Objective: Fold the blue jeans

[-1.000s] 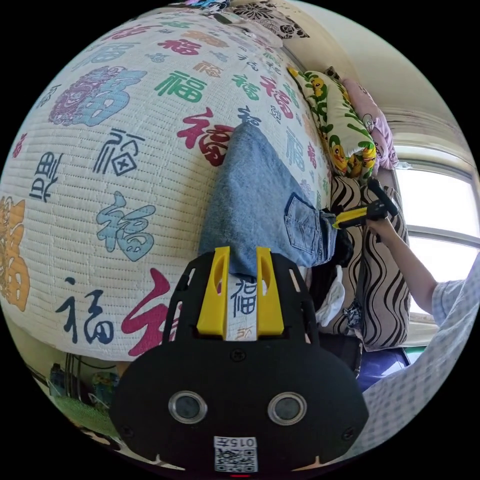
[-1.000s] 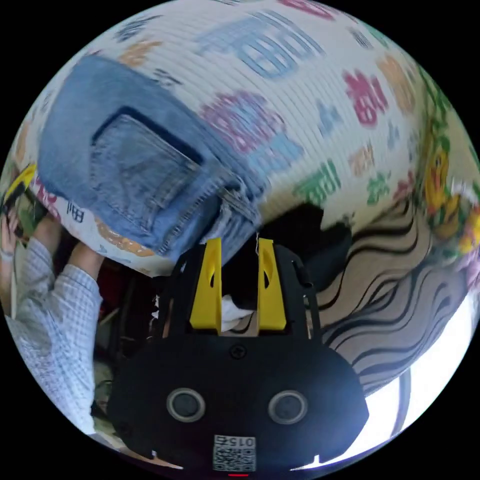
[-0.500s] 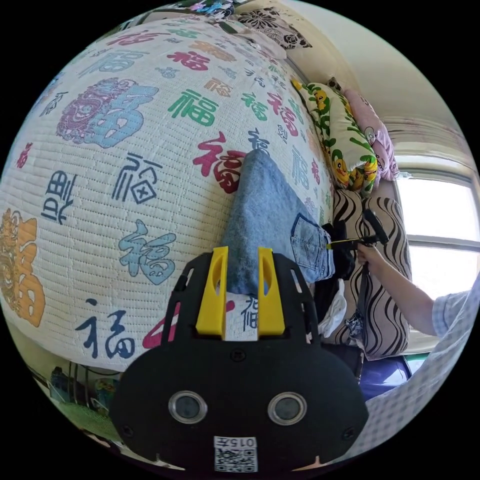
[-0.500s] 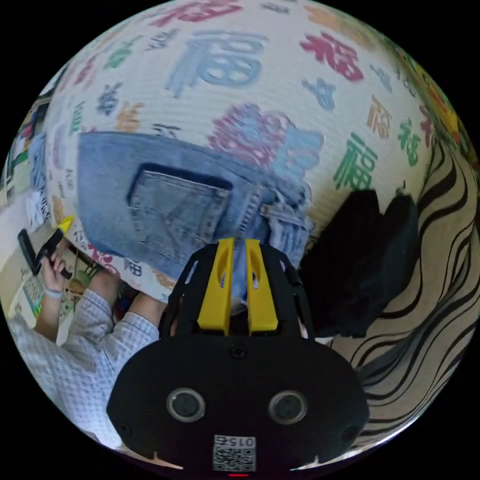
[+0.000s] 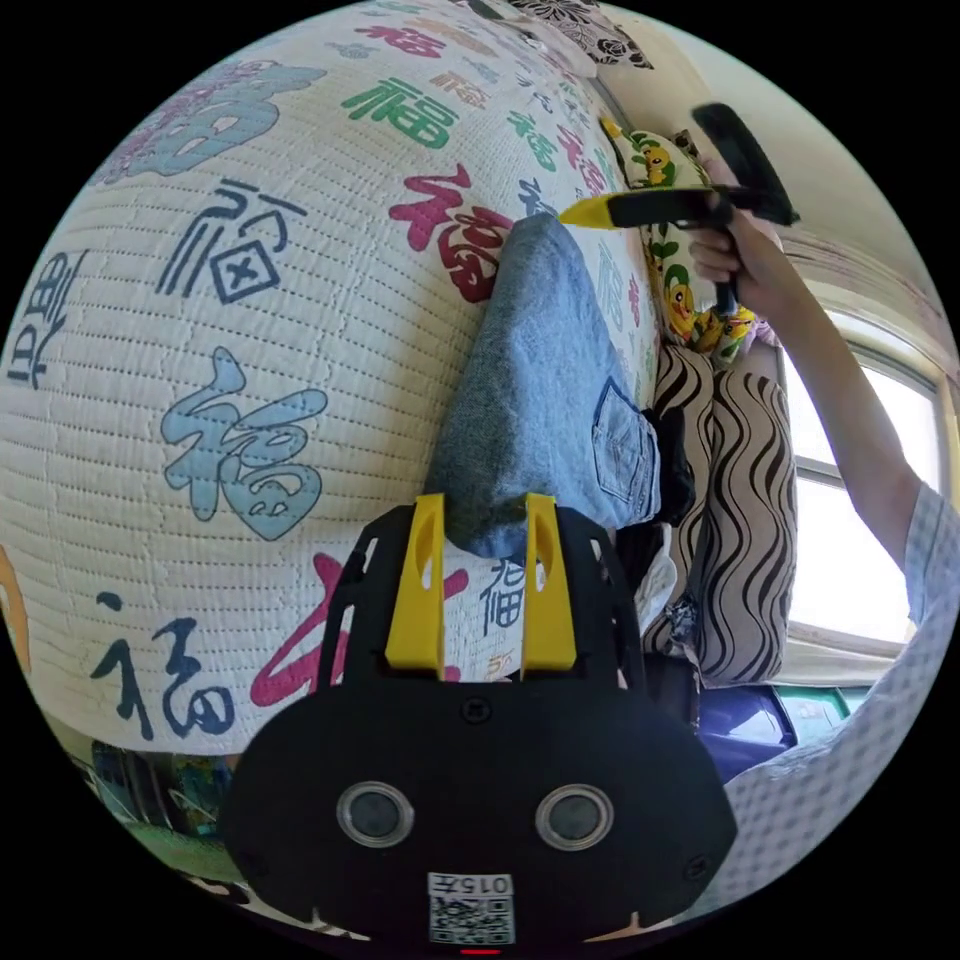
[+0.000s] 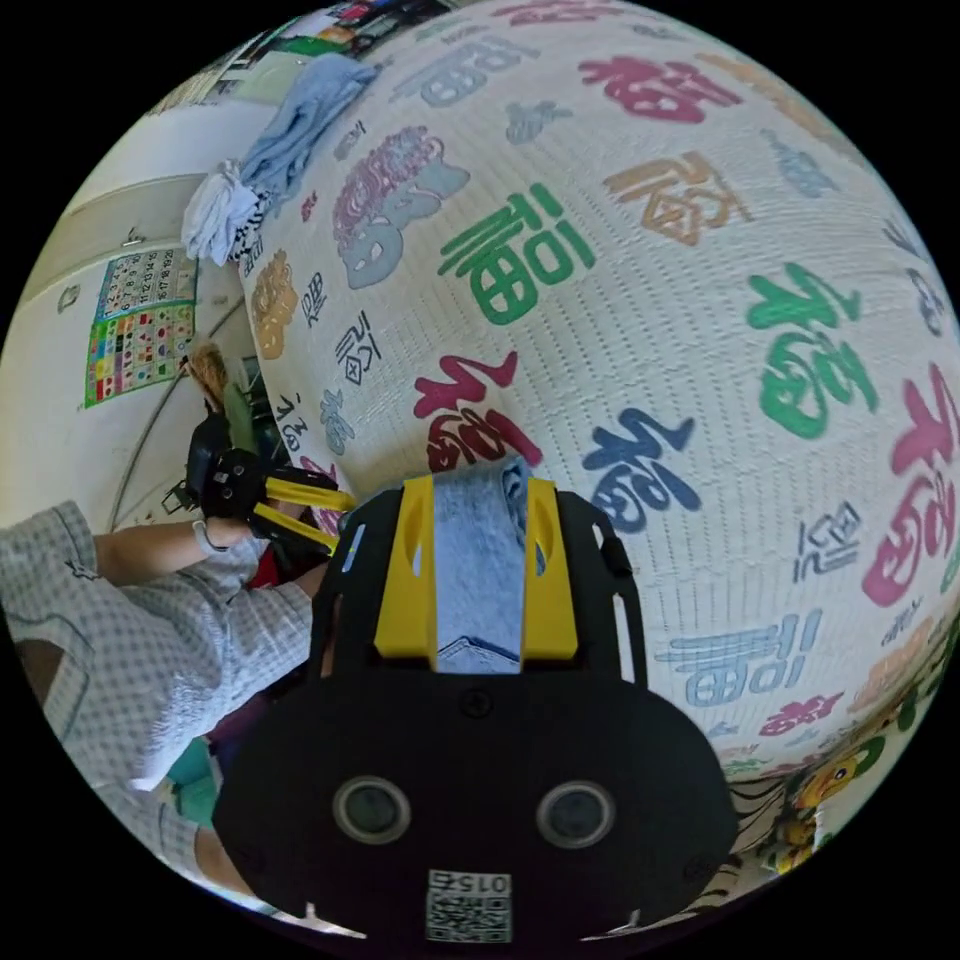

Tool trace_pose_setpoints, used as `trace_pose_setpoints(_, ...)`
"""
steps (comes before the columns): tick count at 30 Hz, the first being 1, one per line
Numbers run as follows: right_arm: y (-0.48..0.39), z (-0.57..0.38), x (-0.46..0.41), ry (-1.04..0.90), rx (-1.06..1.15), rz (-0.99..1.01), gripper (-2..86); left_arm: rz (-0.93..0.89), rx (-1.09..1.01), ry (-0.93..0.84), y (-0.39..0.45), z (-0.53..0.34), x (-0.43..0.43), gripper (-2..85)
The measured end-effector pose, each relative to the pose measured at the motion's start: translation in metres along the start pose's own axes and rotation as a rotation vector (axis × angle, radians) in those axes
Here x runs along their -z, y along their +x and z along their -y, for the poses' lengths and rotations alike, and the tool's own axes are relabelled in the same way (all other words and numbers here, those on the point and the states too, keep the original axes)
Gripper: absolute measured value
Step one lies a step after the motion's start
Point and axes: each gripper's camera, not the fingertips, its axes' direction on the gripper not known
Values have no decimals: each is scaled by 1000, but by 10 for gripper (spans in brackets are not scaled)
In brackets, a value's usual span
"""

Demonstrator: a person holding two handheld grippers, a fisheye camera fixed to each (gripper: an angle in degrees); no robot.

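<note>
**Jeans folded on quilt; both grippers off the cloth**

Jeans point(image 5: 545, 400), blue denim, lie folded in a compact stack on the white quilted bedspread point(image 5: 250, 300) printed with coloured characters. A back pocket faces up at the end nearest the striped cushion point(image 5: 745, 520). A dark garment point(image 5: 680, 470) sits just beside that end.

Left gripper point(image 5: 483, 515): jaws spread, nothing between them, hovering at the near folded edge of the denim. Contact with the cloth cannot be confirmed. In the right gripper view it appears low beside the bed edge point(image 6: 325, 515), held in the person's hand point(image 6: 215, 485), yellow jaws parted.

Right gripper point(image 5: 580, 212): raised above the far end of the jeans, clear of the fabric, gripped by a hand point(image 5: 725, 260) with the forearm extended up from a checked sleeve point(image 5: 900, 620). In its own view the jaws point(image 6: 480, 500) stand apart with the denim strip point(image 6: 480, 570) seen between them; whether they touch it cannot be determined.

Edges: the jeans rest near the bed's side edge, beside the cushion and a duck-print pillow point(image 5: 670, 250). Broad open bedspread lies to the other side. A pale blue garment point(image 6: 290, 130) and a white bundle point(image 6: 215, 215) lie at the far bed corner, well apart from the jeans.
</note>
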Motion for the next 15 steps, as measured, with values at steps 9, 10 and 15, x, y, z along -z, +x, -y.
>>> trace_pose_setpoints(9, -3, 21, -16, -217, -22, -47, 47, -132, -50, -27, -9, 0, 6, 29)
trace_pose_setpoints(10, -8, 19, -14, -226, -5, -66, 42, -156, -60, -18, -6, -3, 12, 25)
trace_pose_setpoints(15, -27, 6, 15, -92, 43, -22, 34, -132, -95, 44, 9, -18, 56, 17)
